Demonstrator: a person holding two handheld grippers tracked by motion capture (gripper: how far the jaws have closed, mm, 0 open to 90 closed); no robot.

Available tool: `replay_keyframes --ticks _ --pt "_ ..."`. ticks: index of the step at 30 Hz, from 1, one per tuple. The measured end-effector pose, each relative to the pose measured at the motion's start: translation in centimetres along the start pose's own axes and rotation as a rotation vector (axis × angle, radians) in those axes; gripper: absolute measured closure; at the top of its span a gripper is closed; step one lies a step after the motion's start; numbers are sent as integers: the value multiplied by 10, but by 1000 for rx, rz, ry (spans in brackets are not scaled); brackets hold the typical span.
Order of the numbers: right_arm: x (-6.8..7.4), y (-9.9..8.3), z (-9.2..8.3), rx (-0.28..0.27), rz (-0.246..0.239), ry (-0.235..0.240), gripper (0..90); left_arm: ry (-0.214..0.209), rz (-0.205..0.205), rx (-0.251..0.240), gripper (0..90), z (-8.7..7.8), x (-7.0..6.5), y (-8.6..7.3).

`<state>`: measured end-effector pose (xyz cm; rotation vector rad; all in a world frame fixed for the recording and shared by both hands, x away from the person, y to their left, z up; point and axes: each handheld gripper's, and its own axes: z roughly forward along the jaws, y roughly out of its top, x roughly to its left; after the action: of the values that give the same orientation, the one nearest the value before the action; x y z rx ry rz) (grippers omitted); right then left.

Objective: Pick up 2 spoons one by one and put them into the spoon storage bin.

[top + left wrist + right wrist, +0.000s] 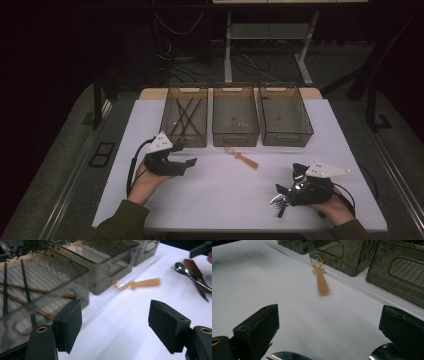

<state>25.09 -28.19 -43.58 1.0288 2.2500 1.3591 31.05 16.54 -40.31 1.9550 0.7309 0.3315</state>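
Chopsticks (184, 118) are lying crossed inside the left bin (184, 116), the first of three smoky translucent bins lined up along the far side of the white surface (220, 195); the middle bin (235, 116) and the right bin (284, 115) are sitting just beside it in a row. Nothing is sitting between the jaws of the left tongs (191, 163), which are hanging released just in front of the left bin's near wall, with the person's left hand (145, 180) wrapping the body from below. In the left gripper view the two black pads (70, 325) are standing wide apart over bare surface, and the dark and reddish chopsticks are showing through the bin wall at the left. A small wooden-handled tool with a wire loop (242, 156) is lying on the surface in front of the middle bin, between the two hands and apart from both. Near the front right corner the right tongs (287, 192) are resting low, also released, their jaws spread either side of a cluster of cutlery (281, 200): a serrated knife blade (292, 356) and a spoon bowl (384, 353) are showing at the bottom of the right gripper view, and I cannot tell whether the pads are touching them.
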Motion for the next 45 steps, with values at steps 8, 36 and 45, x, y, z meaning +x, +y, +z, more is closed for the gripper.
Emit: replay_keyframes --ticks 8,36,45 --pt "0 0 0 -1 -2 -2 30 -12 -9 -6 164 -8 -15 -20" --pt "-7 18 9 100 71 6 30 -48 -23 104 0 -1 -27 -38" --pt "-8 32 21 173 42 31 30 -45 -31 106 0 -1 -29 -39"
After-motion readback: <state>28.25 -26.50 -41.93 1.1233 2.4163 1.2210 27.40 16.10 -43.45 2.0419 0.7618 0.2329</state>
